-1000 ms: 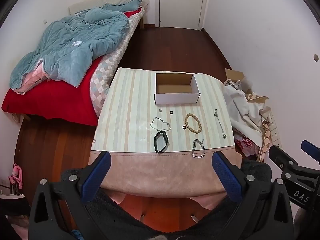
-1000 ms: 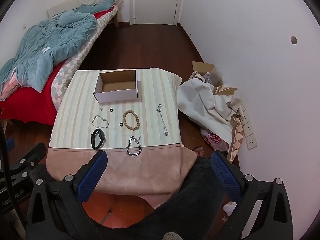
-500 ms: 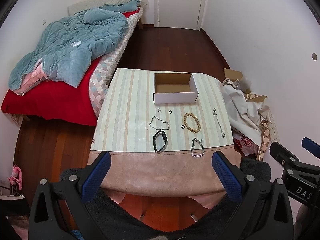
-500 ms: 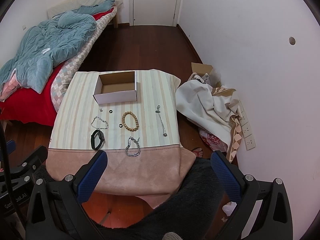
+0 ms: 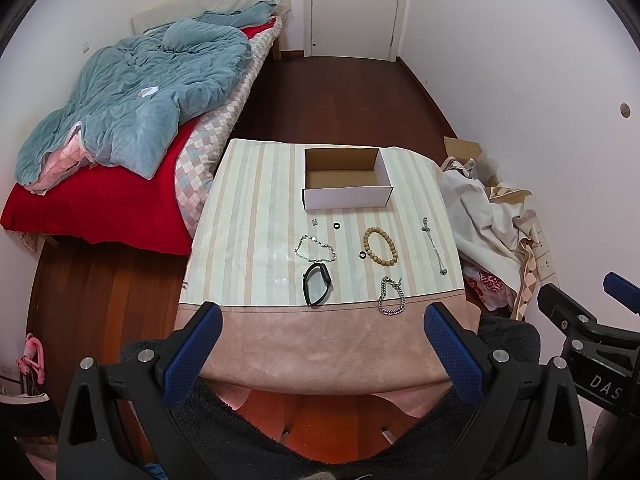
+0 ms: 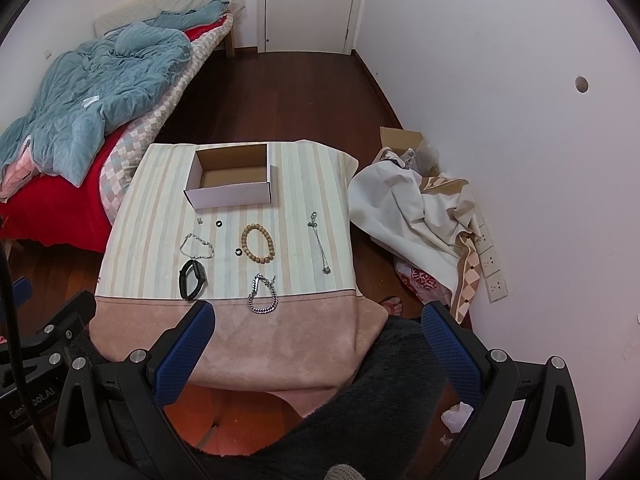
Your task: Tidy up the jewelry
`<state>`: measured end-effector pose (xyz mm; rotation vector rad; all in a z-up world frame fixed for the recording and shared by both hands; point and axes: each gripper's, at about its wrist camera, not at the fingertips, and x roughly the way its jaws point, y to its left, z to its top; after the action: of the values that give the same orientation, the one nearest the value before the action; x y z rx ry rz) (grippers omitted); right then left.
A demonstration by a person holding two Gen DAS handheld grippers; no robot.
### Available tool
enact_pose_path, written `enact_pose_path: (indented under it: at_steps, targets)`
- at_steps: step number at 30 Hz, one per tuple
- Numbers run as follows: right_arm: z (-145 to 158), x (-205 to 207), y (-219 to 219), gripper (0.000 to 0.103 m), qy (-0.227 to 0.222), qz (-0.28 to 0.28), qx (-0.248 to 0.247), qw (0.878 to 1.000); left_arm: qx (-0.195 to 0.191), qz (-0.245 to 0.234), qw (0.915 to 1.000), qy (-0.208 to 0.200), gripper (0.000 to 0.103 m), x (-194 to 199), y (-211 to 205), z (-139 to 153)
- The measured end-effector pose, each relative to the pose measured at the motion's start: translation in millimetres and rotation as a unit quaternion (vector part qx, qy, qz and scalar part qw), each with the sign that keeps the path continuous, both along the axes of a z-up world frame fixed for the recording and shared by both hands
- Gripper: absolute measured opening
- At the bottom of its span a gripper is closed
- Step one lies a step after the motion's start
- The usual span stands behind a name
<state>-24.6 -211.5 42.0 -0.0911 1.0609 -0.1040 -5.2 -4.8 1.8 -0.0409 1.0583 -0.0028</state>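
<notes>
We hold the left gripper [image 5: 322,352] and right gripper [image 6: 318,350] above the table [image 5: 256,216], fingers spread apart, gripping nothing. The white box [image 5: 346,196] sits beyond the bead bracelet [image 5: 380,246].

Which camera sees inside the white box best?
The left wrist view: the white box faces it squarely, showing its whole brown floor with nothing in it. The right wrist view shows it at an angle, off to the left.

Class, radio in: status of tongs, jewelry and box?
Left tongs and right tongs open, empty. Box empty; bead bracelet and chains outside on table. Nothing in the way.
</notes>
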Motion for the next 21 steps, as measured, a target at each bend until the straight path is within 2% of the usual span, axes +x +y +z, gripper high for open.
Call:
enact_pose_path:
  at_steps: [21]
  targets:
    - [1.4,-5.9,1.1,0.103,-0.008,0.000,-0.005,1.000,0.000,-0.001,0.9999,-0.011,0.103,-4.5,-0.1,5.1]
